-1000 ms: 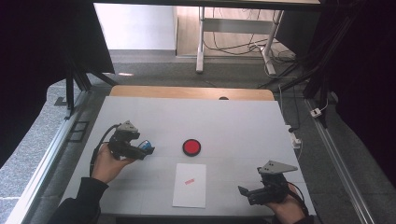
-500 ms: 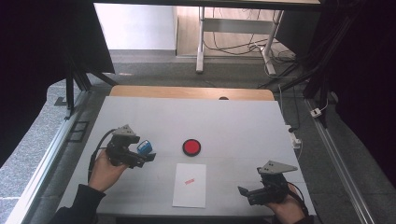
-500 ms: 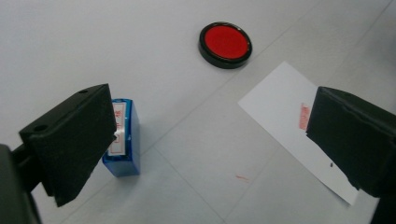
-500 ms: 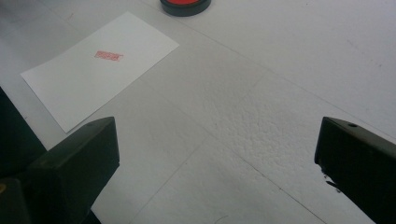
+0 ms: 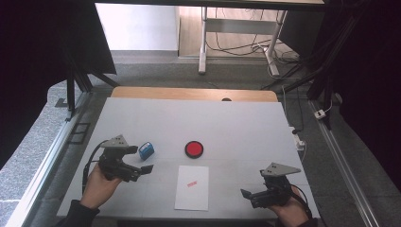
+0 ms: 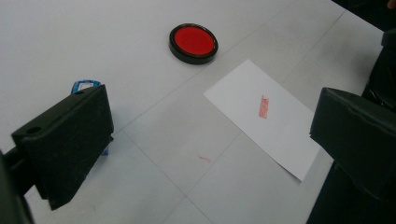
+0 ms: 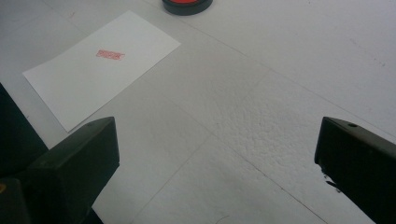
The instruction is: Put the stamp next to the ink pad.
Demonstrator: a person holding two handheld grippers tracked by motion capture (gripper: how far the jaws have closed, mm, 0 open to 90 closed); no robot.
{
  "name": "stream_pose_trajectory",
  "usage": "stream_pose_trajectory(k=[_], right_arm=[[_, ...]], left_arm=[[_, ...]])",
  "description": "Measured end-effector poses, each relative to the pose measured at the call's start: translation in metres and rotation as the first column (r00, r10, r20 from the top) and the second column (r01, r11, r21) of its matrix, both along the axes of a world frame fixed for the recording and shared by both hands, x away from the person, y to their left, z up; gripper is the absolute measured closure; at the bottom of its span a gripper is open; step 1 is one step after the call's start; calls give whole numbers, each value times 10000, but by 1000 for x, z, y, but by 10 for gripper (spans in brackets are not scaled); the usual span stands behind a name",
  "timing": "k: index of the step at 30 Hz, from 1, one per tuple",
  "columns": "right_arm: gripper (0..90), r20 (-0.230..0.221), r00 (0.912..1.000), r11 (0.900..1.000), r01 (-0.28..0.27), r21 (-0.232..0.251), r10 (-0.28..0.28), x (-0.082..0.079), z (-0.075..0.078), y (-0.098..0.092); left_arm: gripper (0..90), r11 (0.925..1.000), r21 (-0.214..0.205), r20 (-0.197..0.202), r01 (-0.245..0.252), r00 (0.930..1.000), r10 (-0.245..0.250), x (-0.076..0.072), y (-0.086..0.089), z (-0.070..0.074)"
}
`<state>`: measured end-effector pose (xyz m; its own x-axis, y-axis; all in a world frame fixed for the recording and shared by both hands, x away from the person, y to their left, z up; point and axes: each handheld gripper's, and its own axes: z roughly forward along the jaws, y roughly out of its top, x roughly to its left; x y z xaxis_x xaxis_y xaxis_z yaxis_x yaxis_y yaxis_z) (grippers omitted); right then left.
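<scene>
Pulling back toward the near left, the left claw [image 5: 142,171] is leaving the blue stamp [image 5: 146,150] standing alone on the table [image 5: 236,123]; its jaws have just been opening and are gaping empty. The stamp is sitting just beyond its tips, nearer this hand than the right claw [image 5: 249,196], which is idling released.

small blue stamp [image 5: 146,150], lying free on table [image 5: 236,123]

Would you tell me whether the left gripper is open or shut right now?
Open: the left gripper has just been opening, nothing between its jaws; the blue stamp sits apart.
</scene>
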<state>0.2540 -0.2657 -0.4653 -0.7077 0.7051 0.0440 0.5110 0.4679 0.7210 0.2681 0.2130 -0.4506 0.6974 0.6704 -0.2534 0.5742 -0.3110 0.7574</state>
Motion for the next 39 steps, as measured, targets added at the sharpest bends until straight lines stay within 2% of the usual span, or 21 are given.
stream_pose_trajectory(k=[14, 23, 35, 39], right_arm=[[0, -50, 10000, 10000, 15, 72, -14, 0, 0, 0], [0, -47, 10000, 10000, 7, 75, -7, 0, 0, 0], [0, -41, 10000, 10000, 18, 54, -18, 0, 0, 0], [0, -35, 10000, 10000, 19, 42, -19, 0, 0, 0]], left_arm=[[0, 9995, -90, 142, -309, 9994, 310, -35, 20, -4], [0, 9976, 109, 232, -687, 9974, 685, -55, 34, -9], [0, 9924, 330, -124, -1189, 9928, 1193, -75, 51, -23], [0, 9887, 532, -219, -1400, 9897, 1414, -79, 54, -26]])
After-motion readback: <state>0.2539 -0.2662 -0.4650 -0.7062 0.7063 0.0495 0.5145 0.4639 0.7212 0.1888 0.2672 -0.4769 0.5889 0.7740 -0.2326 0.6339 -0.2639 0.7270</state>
